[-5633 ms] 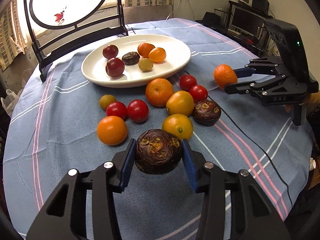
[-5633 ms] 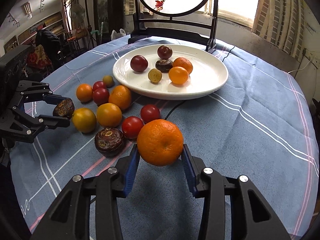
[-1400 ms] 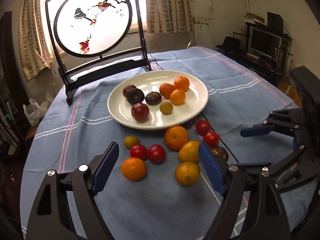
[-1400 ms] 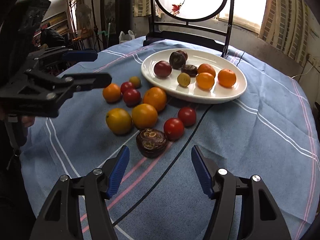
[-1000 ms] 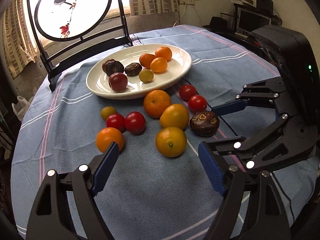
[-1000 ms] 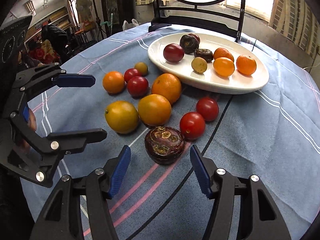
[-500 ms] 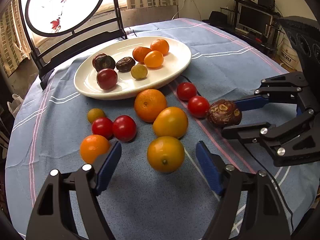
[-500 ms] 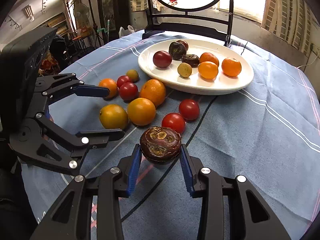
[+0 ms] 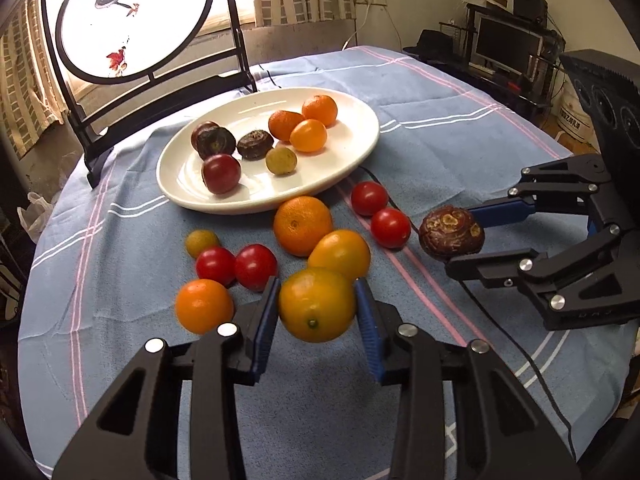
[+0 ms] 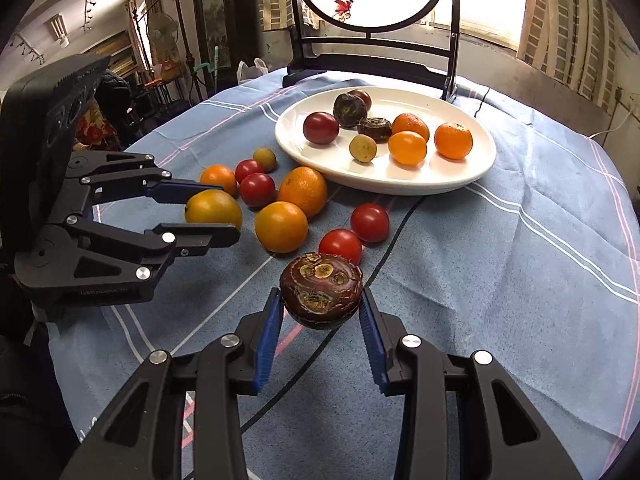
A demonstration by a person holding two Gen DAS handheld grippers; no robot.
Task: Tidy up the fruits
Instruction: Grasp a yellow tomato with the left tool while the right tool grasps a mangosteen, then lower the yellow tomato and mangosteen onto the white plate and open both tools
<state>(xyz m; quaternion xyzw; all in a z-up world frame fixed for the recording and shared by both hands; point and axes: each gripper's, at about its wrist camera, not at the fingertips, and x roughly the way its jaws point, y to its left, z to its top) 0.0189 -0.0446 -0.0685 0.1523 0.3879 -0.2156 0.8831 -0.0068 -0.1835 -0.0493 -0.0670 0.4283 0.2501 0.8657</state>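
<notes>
On the table, at six o'clock from the white plate, the left tongs are closing on a yellow-orange fruit while the right tongs grip a dark brown fruit (both presumably bound for the plate, where sorted fruit gathers).

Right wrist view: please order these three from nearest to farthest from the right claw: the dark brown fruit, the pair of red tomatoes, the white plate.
1. The dark brown fruit: gripped between the right claw pads.
2. The pair of red tomatoes: on the cloth just beyond that fruit.
3. The white plate: farthest, toward the table's far side, holding fruit.
</notes>
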